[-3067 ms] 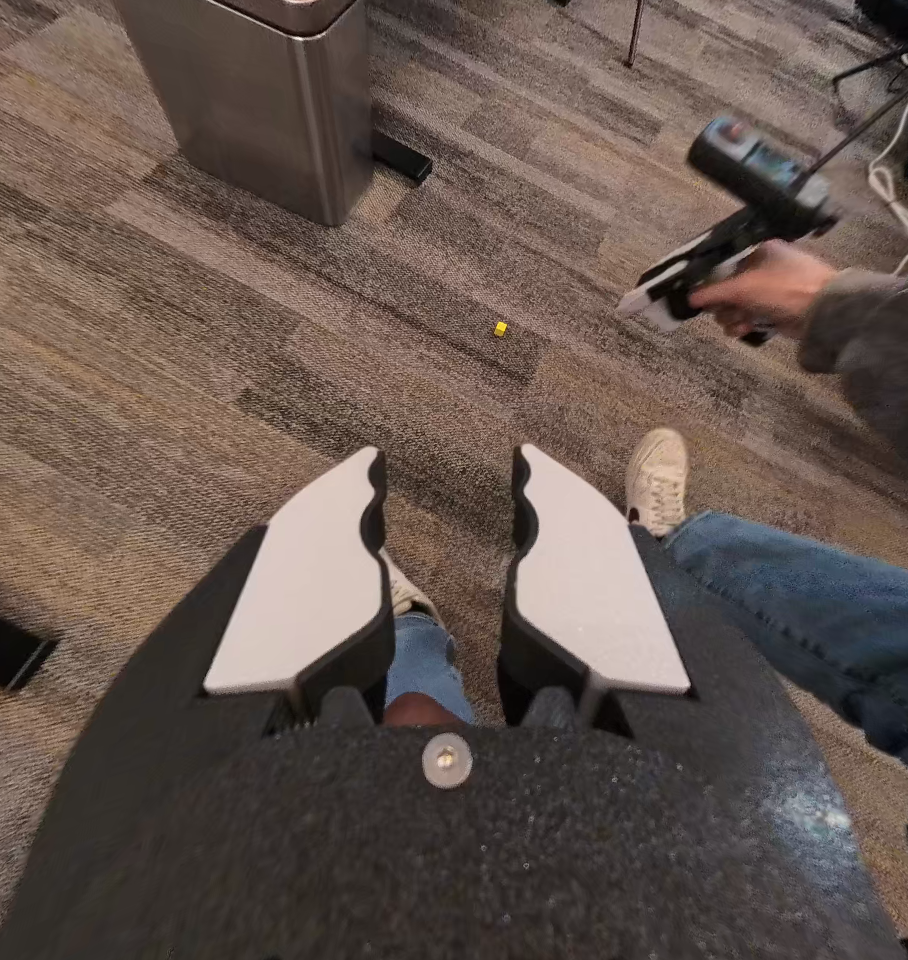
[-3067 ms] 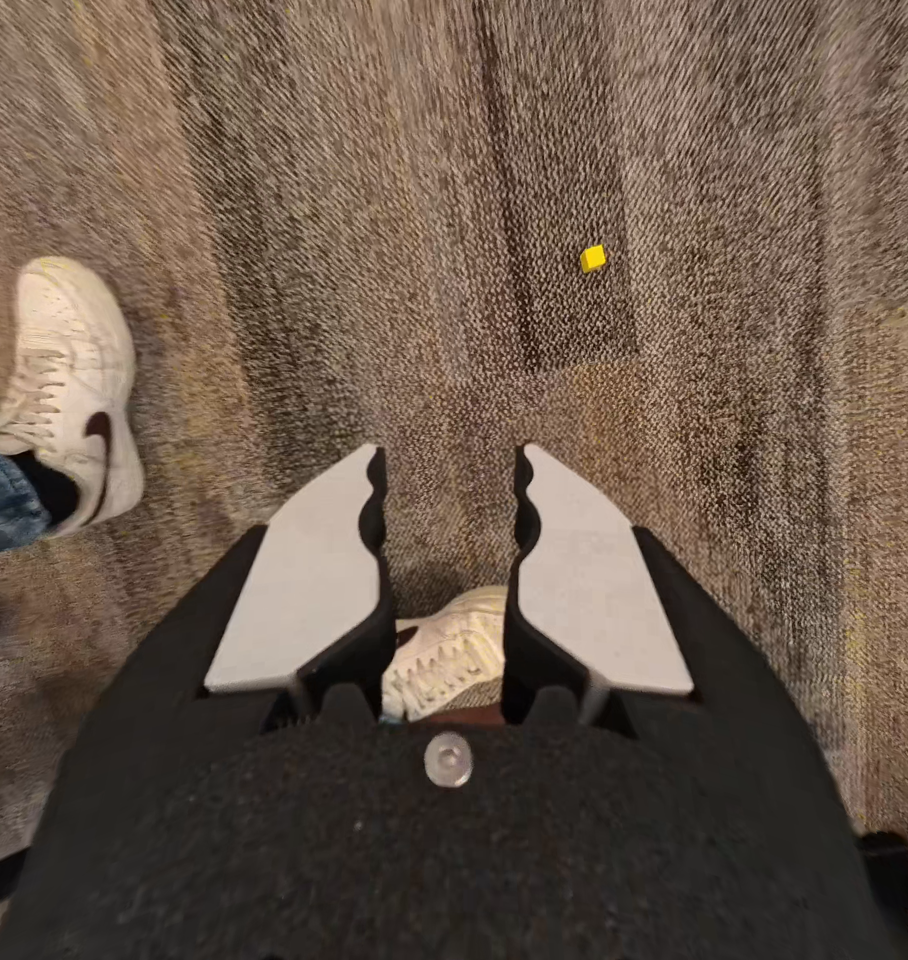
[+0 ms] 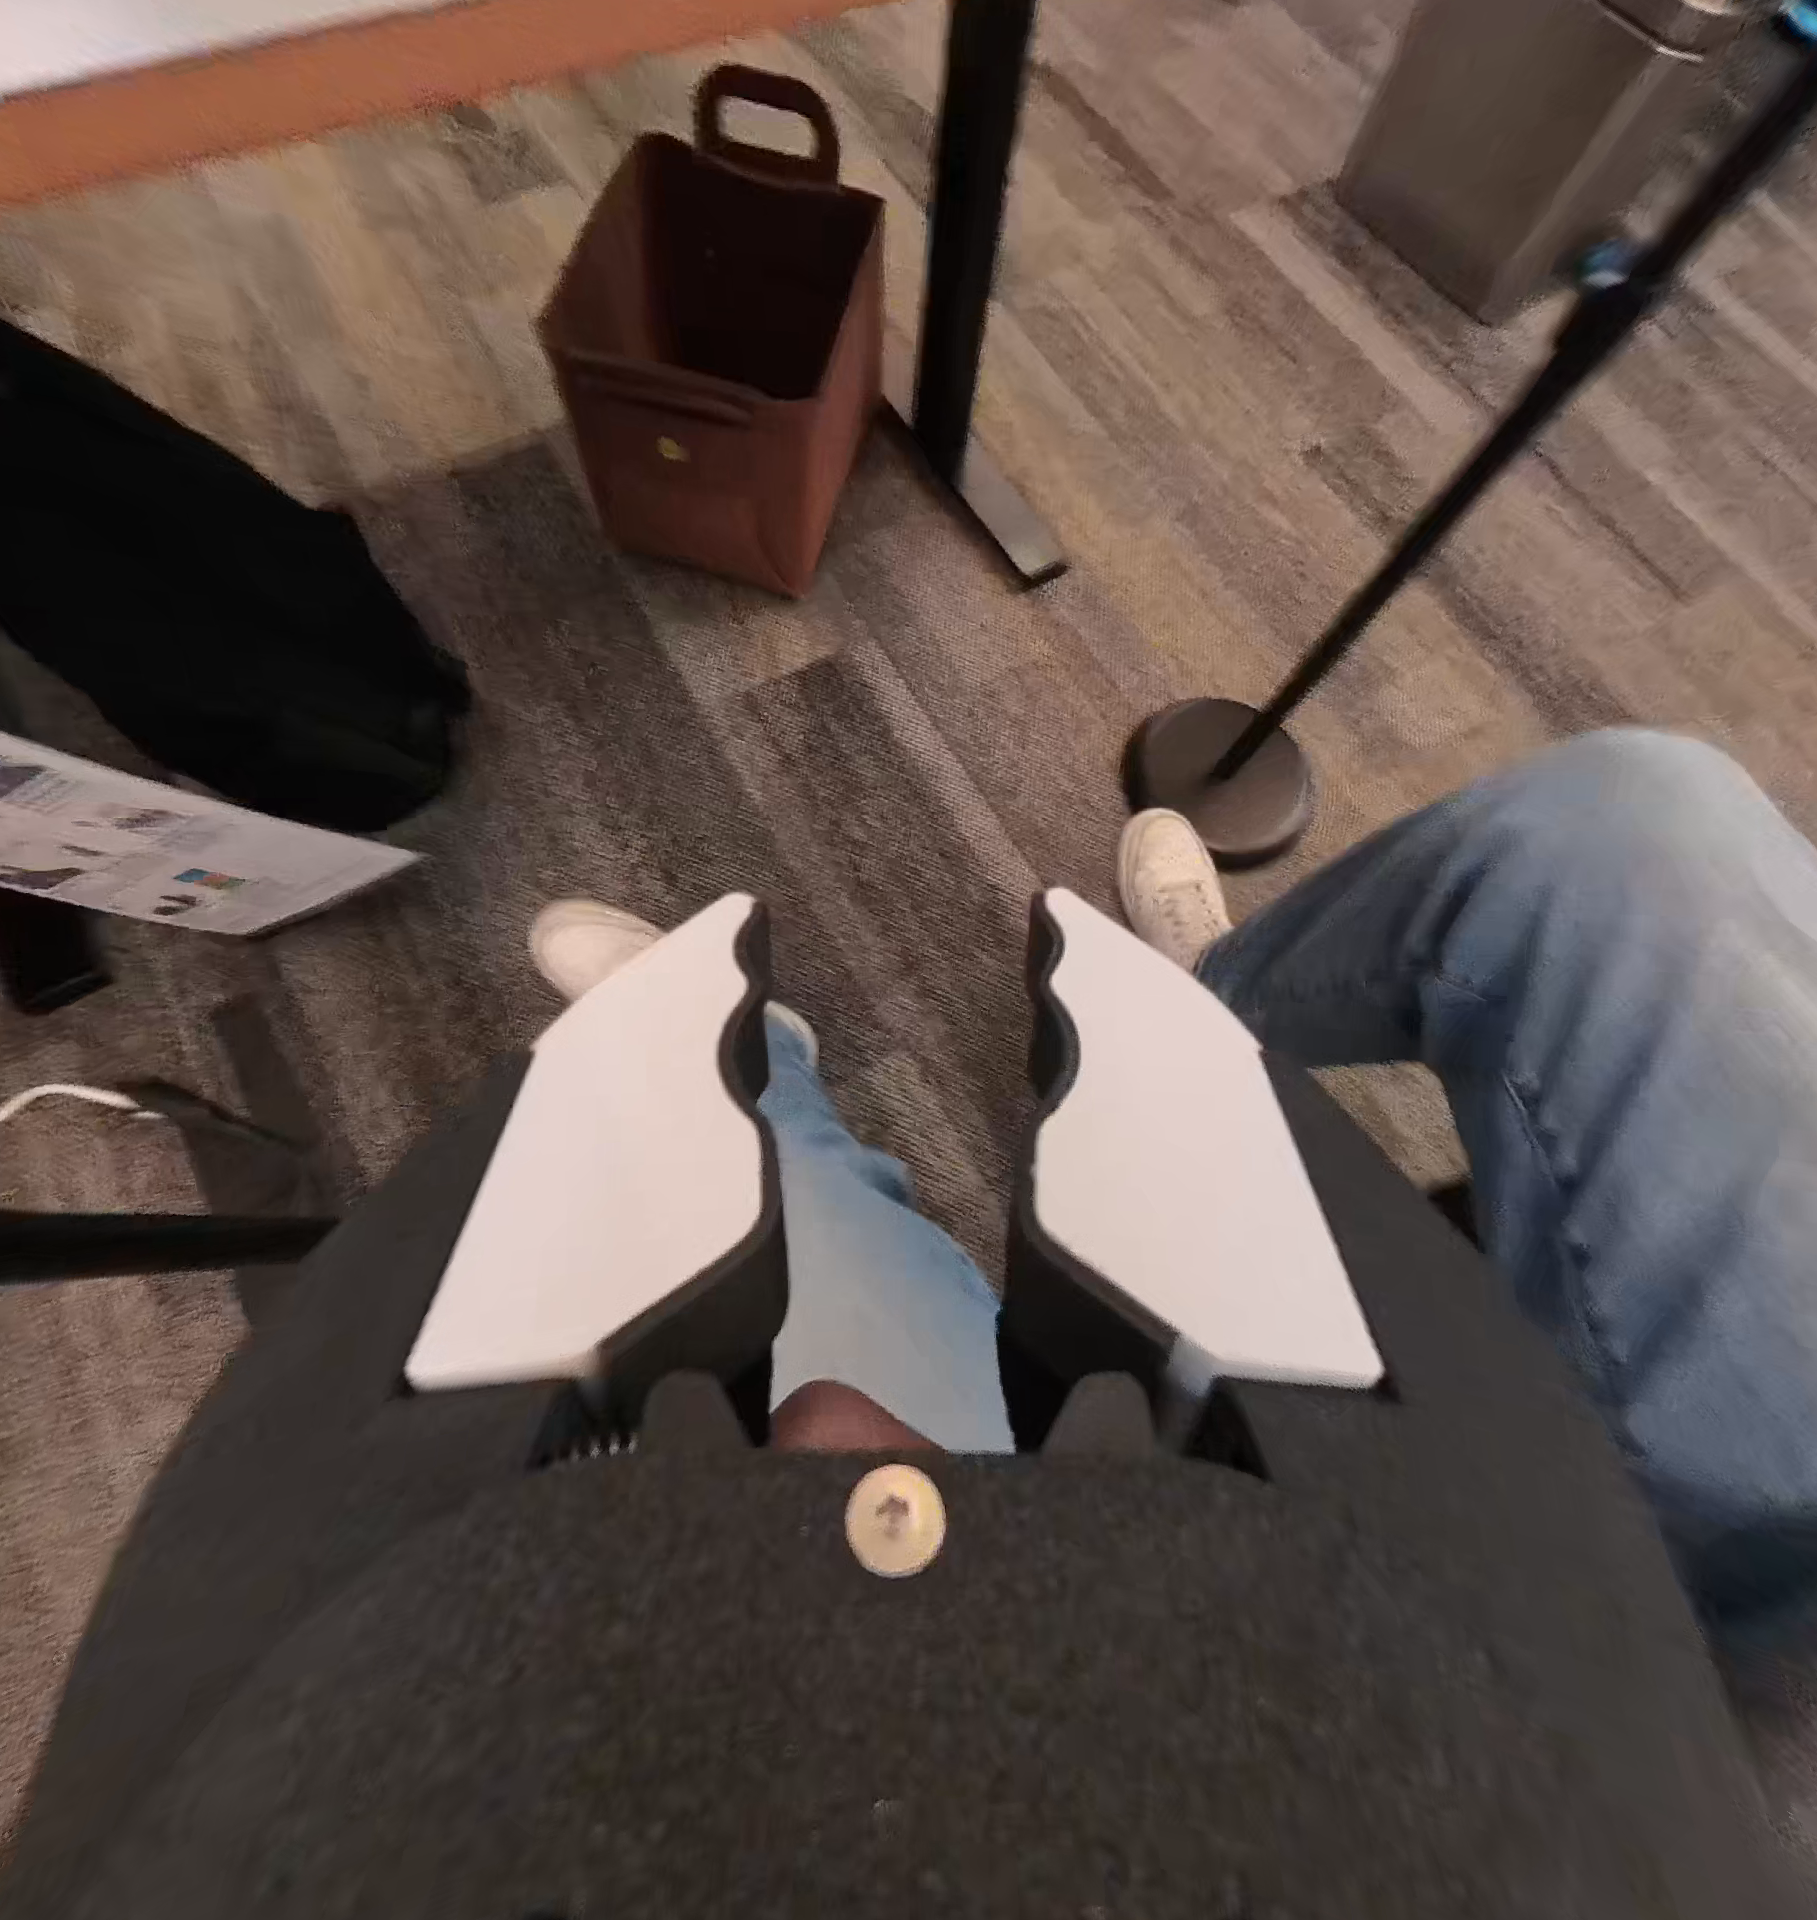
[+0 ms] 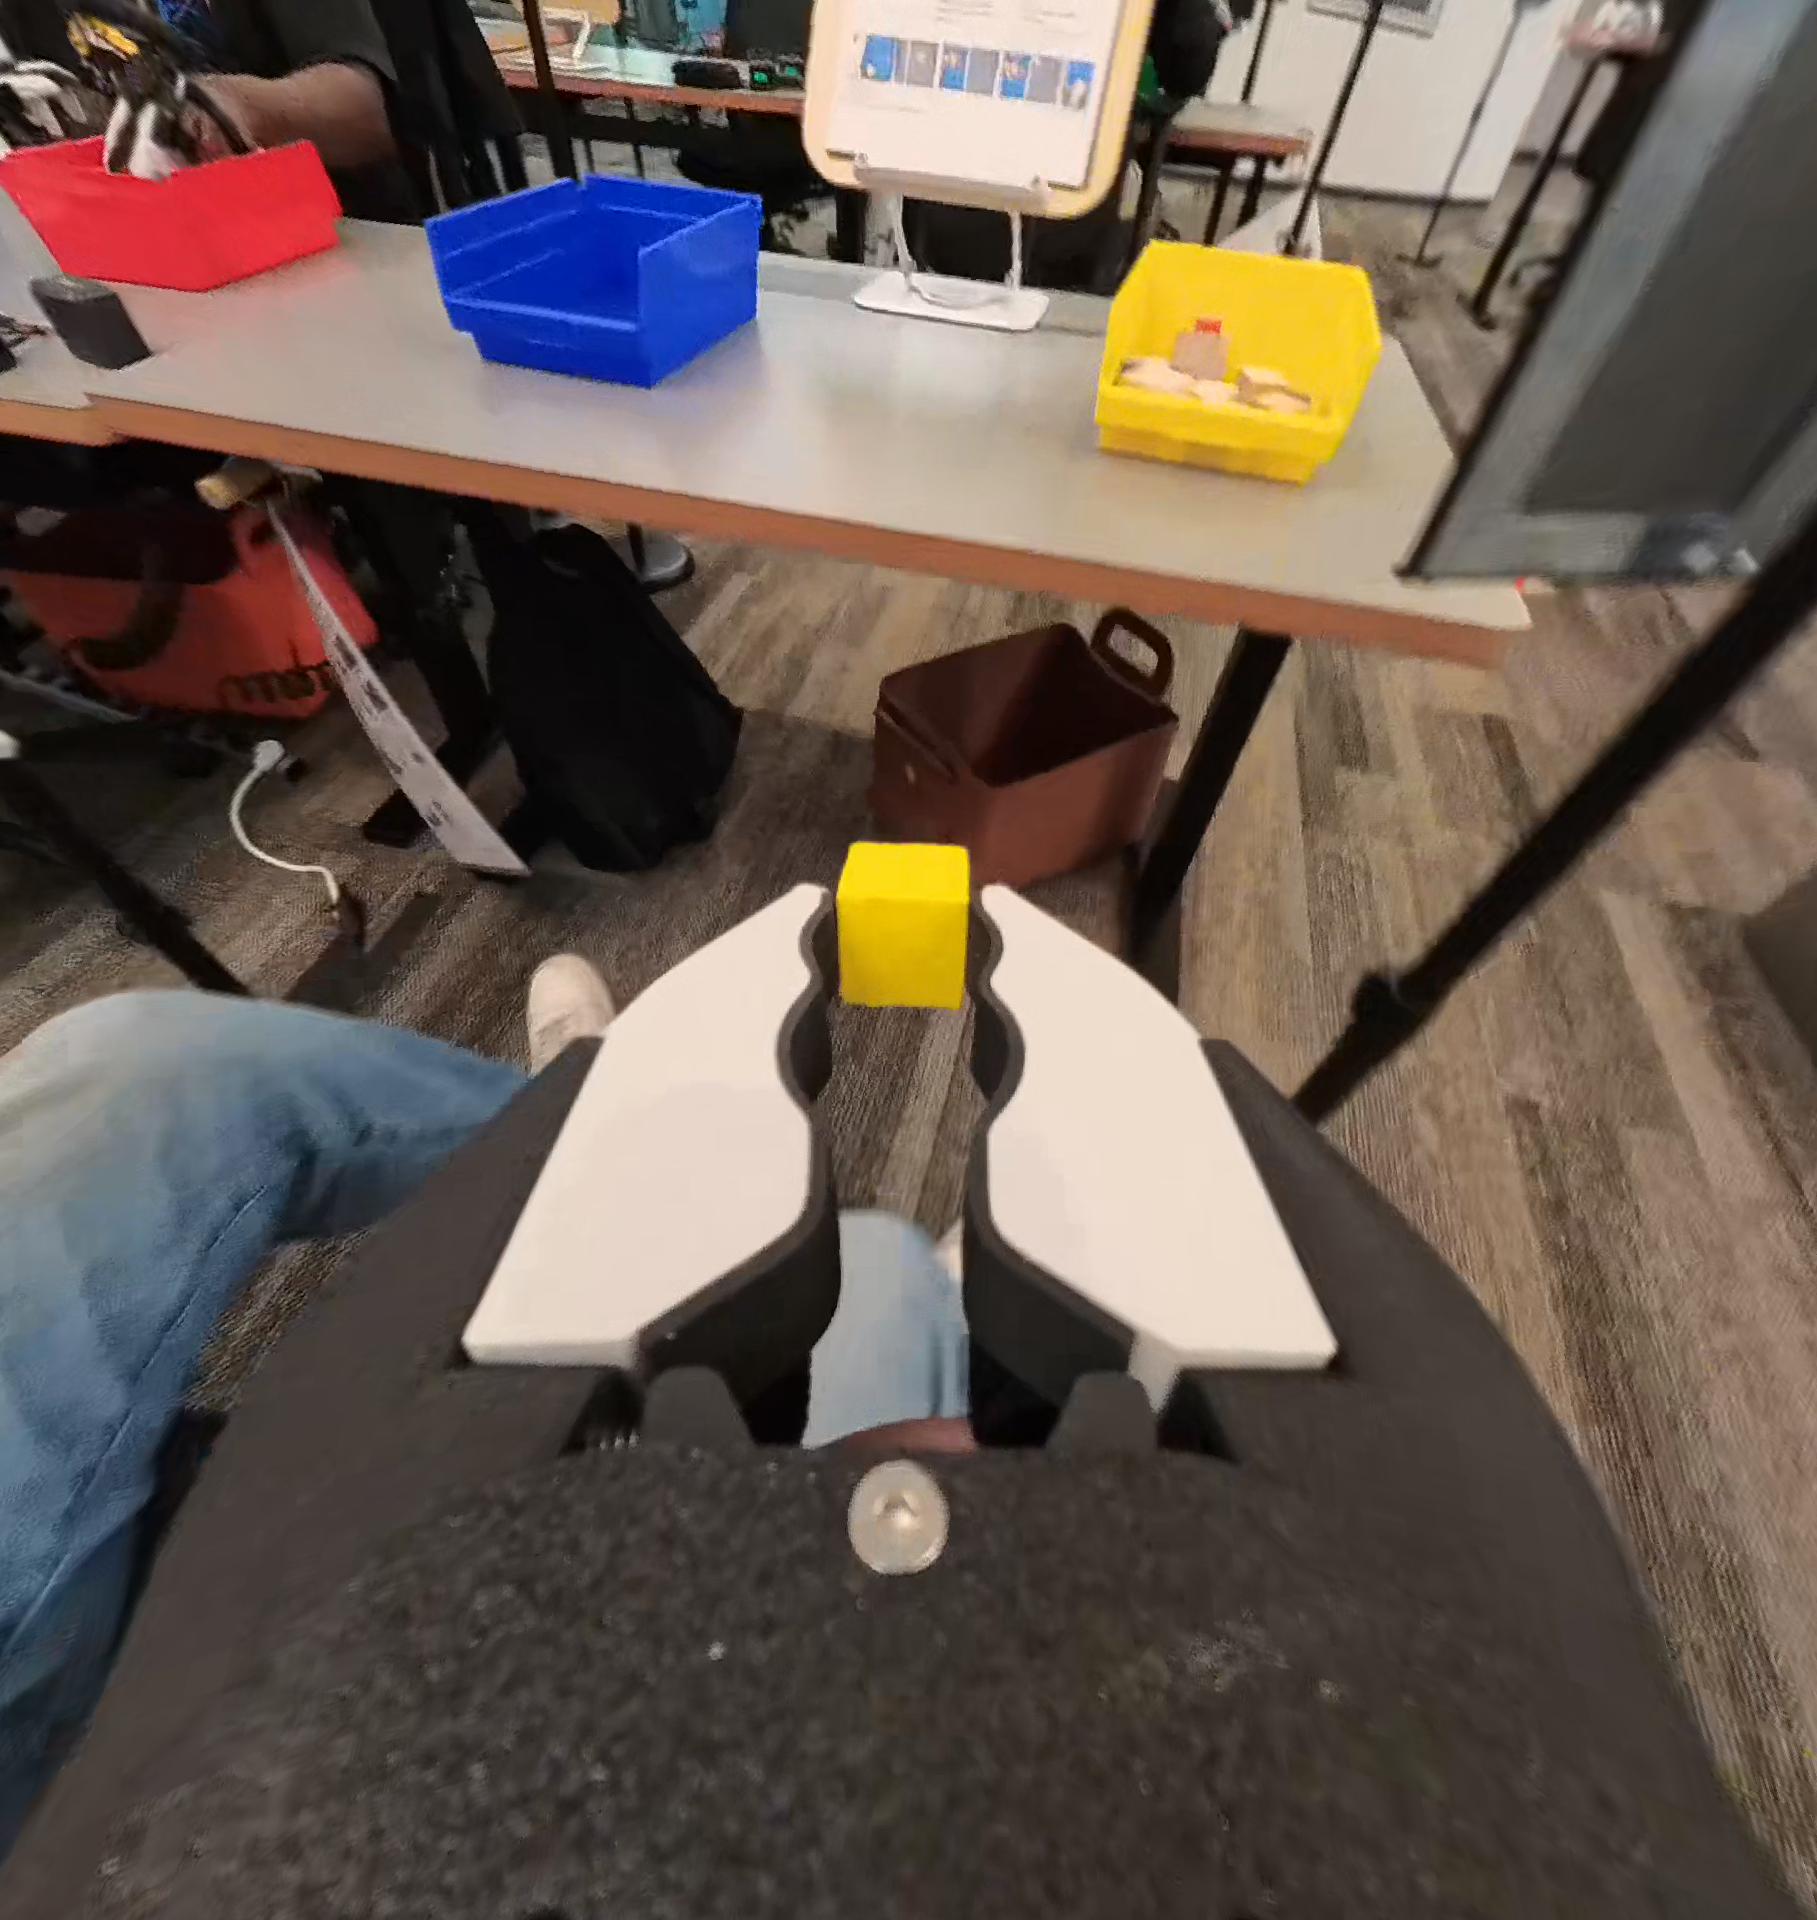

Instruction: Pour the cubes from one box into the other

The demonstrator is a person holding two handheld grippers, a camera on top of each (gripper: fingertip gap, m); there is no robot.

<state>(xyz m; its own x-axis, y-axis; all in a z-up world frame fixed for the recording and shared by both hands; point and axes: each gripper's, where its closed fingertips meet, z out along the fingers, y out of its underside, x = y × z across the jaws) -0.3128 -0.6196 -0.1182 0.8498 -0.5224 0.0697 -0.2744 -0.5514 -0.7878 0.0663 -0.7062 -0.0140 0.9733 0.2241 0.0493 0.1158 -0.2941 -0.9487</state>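
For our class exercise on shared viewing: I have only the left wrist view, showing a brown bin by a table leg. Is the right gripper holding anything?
Observer: Yes, the right gripper is shut on a yellow cube.
Operator: Are there boxes on the table?
Observer: A blue box and a yellow box stand apart on the table.
Operator: What is in the yellow one?
Observer: Pale blocks, with a small red piece on top.

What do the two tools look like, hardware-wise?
Same build on both: the left tool and right tool have a textured black body, one silver screw at centre, and two flat white fingers with wavy black inner edges. No cables or markings visible.
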